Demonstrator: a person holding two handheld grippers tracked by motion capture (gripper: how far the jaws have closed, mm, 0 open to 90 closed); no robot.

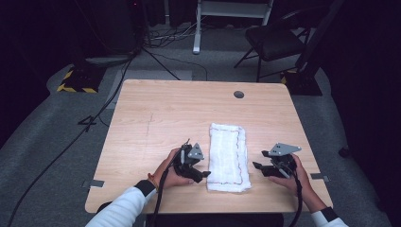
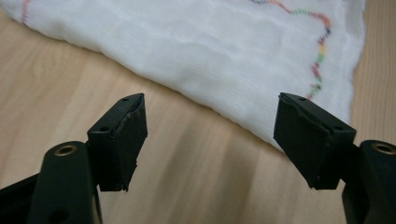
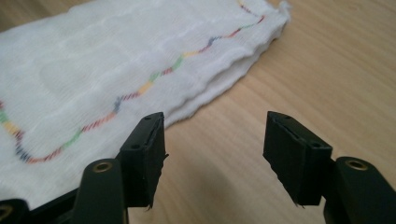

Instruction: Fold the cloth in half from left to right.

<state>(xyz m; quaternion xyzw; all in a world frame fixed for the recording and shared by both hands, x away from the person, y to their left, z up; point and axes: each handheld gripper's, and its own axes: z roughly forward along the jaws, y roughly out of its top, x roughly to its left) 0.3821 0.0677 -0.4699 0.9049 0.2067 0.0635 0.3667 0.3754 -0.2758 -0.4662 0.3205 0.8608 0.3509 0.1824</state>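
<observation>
A white folded cloth (image 1: 229,156) with a multicoloured stitched line near its edge lies lengthways on the wooden table (image 1: 165,113), right of centre. My left gripper (image 1: 204,174) rests on the table just left of the cloth's near end, open, nothing between its jaws. The left gripper view has the cloth (image 2: 196,51) a short way beyond the open gripper (image 2: 210,135). My right gripper (image 1: 257,165) sits just right of the cloth, open and empty. In the right gripper view the cloth's layered edge (image 3: 205,93) passes just ahead of the left jaw of the gripper (image 3: 212,154).
A round cable hole (image 1: 239,94) sits near the table's far edge. Beyond the table stand a dark folding chair (image 1: 274,40), a white frame leg (image 1: 196,28) and cables on the grey floor (image 1: 47,142). Tape marks (image 1: 96,183) sit at the table's near corners.
</observation>
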